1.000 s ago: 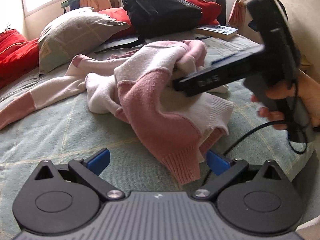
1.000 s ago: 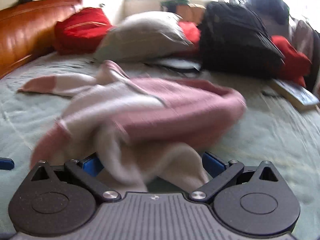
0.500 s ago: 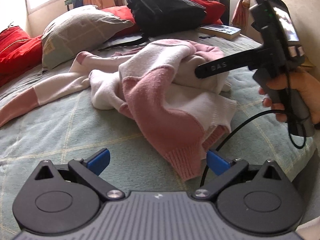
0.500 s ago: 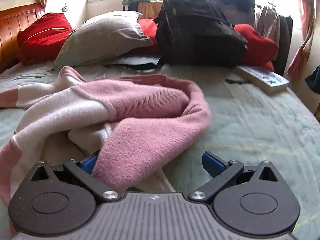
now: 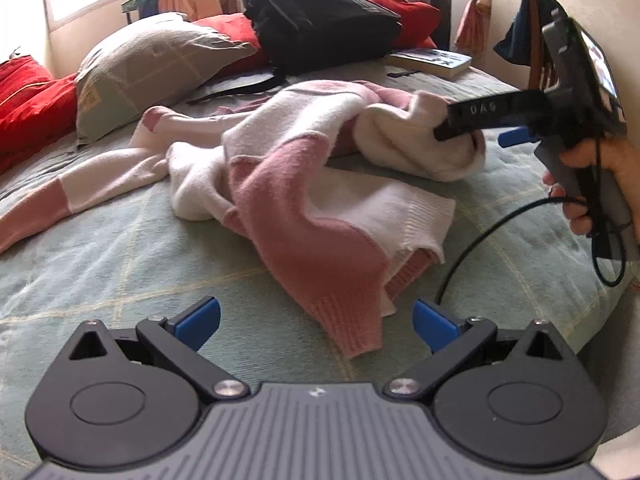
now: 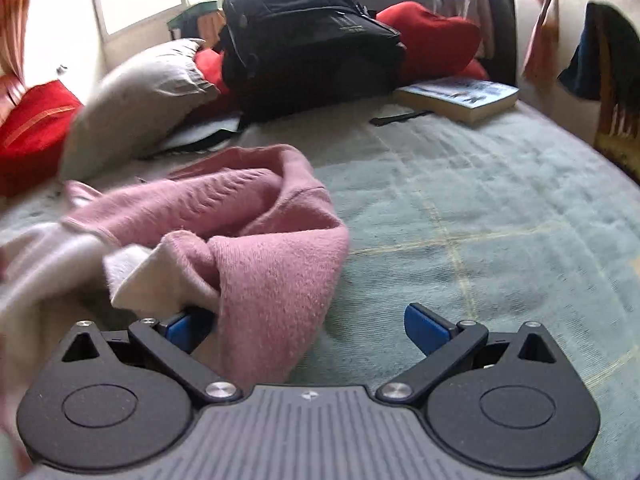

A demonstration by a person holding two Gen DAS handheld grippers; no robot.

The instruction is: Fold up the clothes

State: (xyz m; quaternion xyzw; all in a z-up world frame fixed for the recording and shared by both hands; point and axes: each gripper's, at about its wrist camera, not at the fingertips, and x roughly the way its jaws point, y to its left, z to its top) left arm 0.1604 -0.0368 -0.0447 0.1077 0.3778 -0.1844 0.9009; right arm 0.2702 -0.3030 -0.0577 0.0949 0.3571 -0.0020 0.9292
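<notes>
My left hand-held gripper [image 5: 316,320] hovers spread wide and empty before the crumpled pink-and-white knitted sweater [image 5: 304,184] on the green quilted bed [image 5: 120,272], while my right hand-held gripper [image 6: 298,330] gapes wide, pink fabric draped over its left finger [image 6: 184,326].

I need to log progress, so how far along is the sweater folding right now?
Nothing looks folded yet: the pink and white sweater lies bunched on the bed, one sleeve trailing left. In hand: the right gripper is open with fabric draped over one finger; the left gripper is open, empty. Left: spreading it flat and every fold.
</notes>
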